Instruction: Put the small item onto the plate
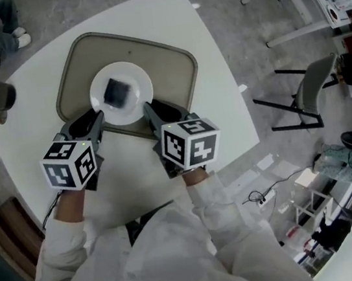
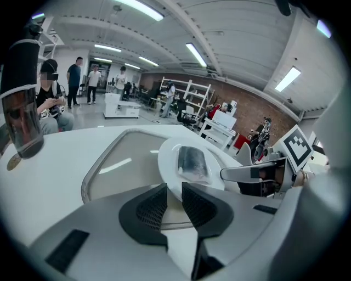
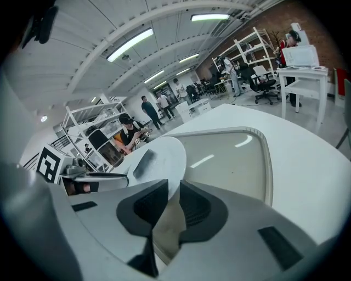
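Left gripper: pads parallel with a narrow slot between them, and nothing is clamped. Through the slot show a white sliver of rim and tan tray floor.
Right gripper: same posture, with a slim gap between the pads and no grip seen. The plate's edge runs down into the slot line; I cannot tell whether it lies between the tips or just past them.
Plate: white and round, directly ahead of both sets of fingers. Its near rim spans from the left gripper's tips to the right gripper's tips, and the head view shows both pairs right at that rim.
Small item: dark, flat and squarish, lying on the plate near its centre. It is beyond the fingertips, ahead and to the right of the left gripper's slot and ahead and to the left of the right gripper's slot. Neither gripper touches it.
Tray: tan with a raised rim, lying under the plate. Its near rim passes beneath the fingers and its floor stretches away past the tips.
Table: white, carrying the tray, under and behind both grippers.
Marker cubes: one on the left gripper and one on the right, behind the fingers on the person's side.
Dark cylinder: upright on the table, far off to the left of the left gripper's fingers, well apart from the tray.
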A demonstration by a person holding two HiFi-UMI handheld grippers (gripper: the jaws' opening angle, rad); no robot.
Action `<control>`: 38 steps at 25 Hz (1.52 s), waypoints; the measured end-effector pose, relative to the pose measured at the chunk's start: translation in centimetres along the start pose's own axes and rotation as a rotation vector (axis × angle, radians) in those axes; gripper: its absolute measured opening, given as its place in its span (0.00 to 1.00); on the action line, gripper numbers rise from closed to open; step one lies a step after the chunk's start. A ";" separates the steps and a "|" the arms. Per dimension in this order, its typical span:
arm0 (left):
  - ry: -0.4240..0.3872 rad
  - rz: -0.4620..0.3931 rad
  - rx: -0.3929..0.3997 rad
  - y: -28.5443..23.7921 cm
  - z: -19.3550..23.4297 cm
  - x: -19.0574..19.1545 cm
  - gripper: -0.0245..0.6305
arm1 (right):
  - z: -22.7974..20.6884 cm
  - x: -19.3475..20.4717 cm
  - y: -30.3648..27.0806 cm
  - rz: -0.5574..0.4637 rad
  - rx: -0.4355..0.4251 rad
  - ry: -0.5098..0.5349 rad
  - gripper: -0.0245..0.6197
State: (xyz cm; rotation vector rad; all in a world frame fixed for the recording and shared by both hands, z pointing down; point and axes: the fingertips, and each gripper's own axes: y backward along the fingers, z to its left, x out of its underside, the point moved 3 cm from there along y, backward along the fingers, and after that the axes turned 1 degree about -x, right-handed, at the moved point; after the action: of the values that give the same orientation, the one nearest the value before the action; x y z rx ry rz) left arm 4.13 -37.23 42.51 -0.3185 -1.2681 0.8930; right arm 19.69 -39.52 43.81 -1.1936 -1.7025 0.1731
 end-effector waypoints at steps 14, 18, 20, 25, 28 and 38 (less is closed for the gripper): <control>-0.018 0.135 -0.060 -1.8 0.7 1.1 0.17 | -0.8 0.6 -1.3 0.125 0.003 0.007 0.15; -0.025 0.131 -0.074 -1.8 0.8 1.0 0.17 | -0.7 0.4 -1.4 0.126 0.013 0.006 0.15; -0.025 0.134 -0.077 -1.9 0.8 1.0 0.17 | -0.7 0.5 -1.5 0.129 0.023 0.008 0.15; -0.032 0.129 -0.086 -2.1 0.8 1.0 0.17 | -0.6 0.5 -1.8 0.125 0.065 0.046 0.15; -0.060 0.121 -0.096 -1.9 0.8 0.9 0.17 | -0.4 0.5 -1.8 0.121 0.083 0.073 0.15; -0.078 0.074 -0.099 -0.5 0.6 1.0 0.17 | 0.1 0.1 0.0 0.073 0.152 0.091 0.15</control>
State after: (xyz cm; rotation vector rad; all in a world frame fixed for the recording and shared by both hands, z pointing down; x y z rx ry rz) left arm 3.83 -36.93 43.67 -0.4143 -1.3830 0.9147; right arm 19.64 -39.39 43.85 -1.1334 -1.5396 0.2834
